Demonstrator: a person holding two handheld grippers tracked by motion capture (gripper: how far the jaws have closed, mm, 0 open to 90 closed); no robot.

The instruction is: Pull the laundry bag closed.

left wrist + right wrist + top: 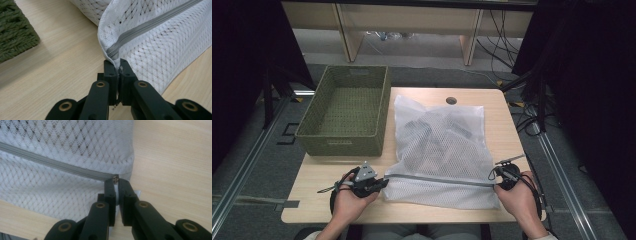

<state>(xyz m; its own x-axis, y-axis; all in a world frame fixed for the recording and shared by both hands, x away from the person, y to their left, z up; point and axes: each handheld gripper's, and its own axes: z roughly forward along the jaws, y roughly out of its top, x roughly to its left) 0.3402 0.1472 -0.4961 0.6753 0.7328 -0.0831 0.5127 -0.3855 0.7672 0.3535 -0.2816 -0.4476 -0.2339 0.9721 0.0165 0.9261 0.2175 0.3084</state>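
A white mesh laundry bag [439,140] lies flat on the wooden table [319,175], with dark clothes showing through the mesh. A grey zipper [437,179] runs across its near edge. My left gripper [384,182] is shut on the bag's left corner, and in the left gripper view its jaws [119,62] pinch the fabric right at the zipper's end [113,50]. My right gripper [498,181] is at the zipper's right end. In the right gripper view its jaws [115,180] are closed on the small metal zipper pull [115,178].
A green woven basket [344,142] stands empty at the table's back left, close to the bag's left side. A round cable hole [451,100] sits near the far edge. Bare table shows to the left of the left hand.
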